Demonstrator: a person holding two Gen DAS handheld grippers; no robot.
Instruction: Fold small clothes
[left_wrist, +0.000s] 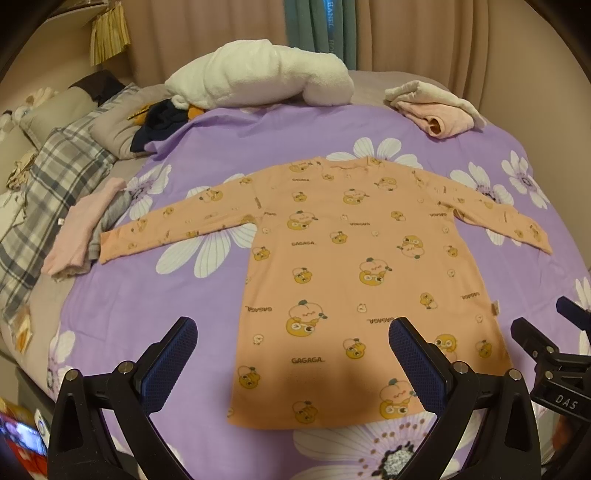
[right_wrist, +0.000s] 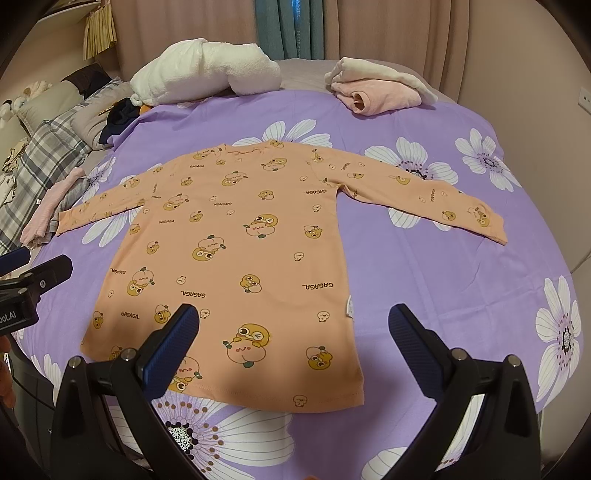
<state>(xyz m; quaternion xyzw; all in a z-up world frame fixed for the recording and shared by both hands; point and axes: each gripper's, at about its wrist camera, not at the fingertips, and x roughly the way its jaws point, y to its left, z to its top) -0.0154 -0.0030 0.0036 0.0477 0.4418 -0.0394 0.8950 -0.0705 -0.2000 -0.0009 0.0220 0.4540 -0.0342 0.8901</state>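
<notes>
Jaws wide apart on both the left gripper (left_wrist: 292, 360) and right gripper (right_wrist: 294, 347), hovering empty. Orange shirt (left_wrist: 354, 280) lies flat, sleeves spread, on the purple sheet (left_wrist: 147, 314).

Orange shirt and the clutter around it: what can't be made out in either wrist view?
- Orange shirt: its underside is hidden, since it lies flat on the purple sheet.
- Left gripper: its finger covers part of the hem in the left wrist view.
- Dark clothes: tucked partly behind the white blanket; type unclear.
- Curtain lettering: too small and blurred in the right wrist view.
</notes>
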